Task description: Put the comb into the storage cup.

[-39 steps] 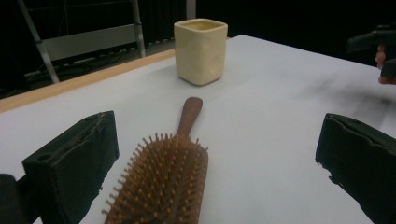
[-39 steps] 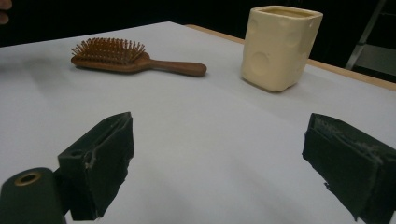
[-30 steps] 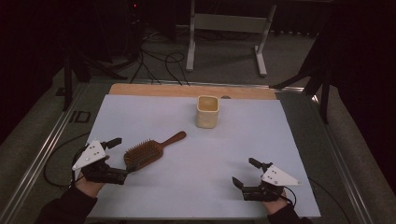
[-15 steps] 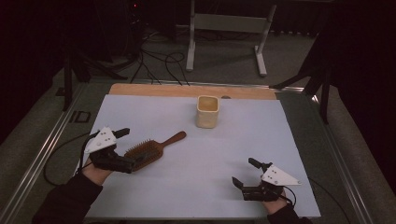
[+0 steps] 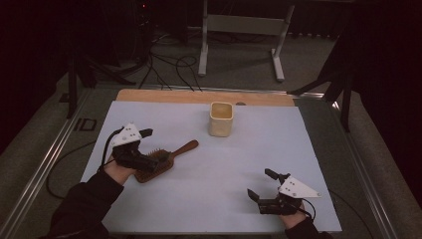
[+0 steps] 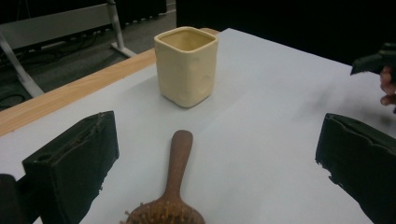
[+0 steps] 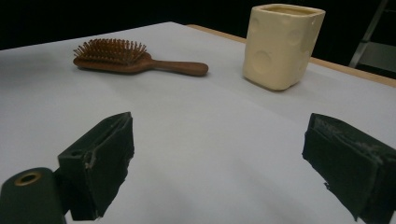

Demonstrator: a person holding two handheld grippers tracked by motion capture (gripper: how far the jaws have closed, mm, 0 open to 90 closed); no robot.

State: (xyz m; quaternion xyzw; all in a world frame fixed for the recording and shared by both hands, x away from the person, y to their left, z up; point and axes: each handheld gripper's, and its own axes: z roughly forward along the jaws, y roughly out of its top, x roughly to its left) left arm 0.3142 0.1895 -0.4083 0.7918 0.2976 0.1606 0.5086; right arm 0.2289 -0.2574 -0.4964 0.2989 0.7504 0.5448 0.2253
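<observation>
The left gripper sits over the bristled head of the wooden hairbrush, held by a hand whose dark-sleeved forearm comes in from the lower left corner of the high view and angles up toward the middle of the table. Its jaws stand wide apart, one on each side of the brush head; in the left gripper view the handle runs straight ahead between them, and neither jaw appears to touch the wood, though the head is cut off at the bottom edge there. The hairbrush lies bristles up on the white sheet left of centre, its handle pointing up and right toward the cream cup, which stands upright near the far wooden strip. The right gripper rests low near the front right of the sheet, held level, its jaws likewise spread with nothing between them, well apart from both brush and cup. Some dark marking sits on the metal rail left of the sheet, too dim to read with certainty.
</observation>
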